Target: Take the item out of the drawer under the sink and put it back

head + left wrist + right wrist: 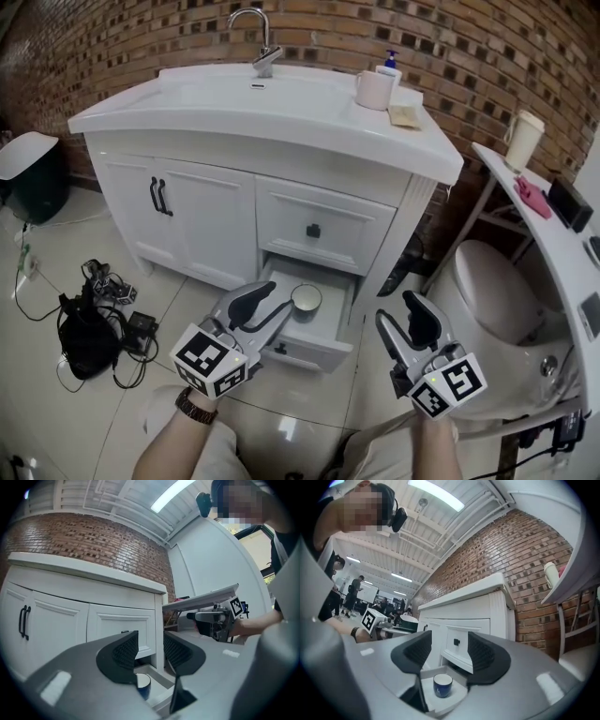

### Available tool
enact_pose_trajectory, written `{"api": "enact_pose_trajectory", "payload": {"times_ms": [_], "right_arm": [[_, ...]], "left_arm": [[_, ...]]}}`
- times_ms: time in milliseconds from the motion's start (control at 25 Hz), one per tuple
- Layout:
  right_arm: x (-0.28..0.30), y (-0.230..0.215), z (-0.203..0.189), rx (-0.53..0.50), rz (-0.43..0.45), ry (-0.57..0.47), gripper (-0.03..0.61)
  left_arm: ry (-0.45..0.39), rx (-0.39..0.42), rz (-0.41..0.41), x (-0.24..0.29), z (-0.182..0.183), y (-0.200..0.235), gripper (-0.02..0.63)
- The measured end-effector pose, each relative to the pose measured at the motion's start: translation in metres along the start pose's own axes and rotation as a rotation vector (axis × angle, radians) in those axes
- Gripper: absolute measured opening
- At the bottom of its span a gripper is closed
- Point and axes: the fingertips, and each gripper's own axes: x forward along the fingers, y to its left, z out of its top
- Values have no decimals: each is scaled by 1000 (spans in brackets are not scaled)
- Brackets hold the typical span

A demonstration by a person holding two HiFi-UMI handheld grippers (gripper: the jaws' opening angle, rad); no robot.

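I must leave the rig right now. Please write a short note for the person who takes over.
Left hand-held gripper: jaws apart, empty, near the open drawer's front.
Right hand-held gripper: jaws apart, empty, right of the drawer.
Blue cup: upright inside the drawer, touched by neither.
Done: drawer open. Whether the cup has already been out and back, I cannot tell.
Left: if not, lift it out, set it back; probably close the drawer.
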Motion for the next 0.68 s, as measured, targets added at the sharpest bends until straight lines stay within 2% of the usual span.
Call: {"api": "enact_pose_trajectory", "payload": {"times_ms": [120,400,680], "right_arm": [[0,-1,8,18,-5,-30,242],[6,7,-13,-3,34,45,238],[19,2,-8,-21,39,19,227]], "left_arm": [[-7,20,-20,-2,7,-7,170],[10,101,-60,-10,10,-25,170],[-2,69,-48,-6,8,-16,170]]}}
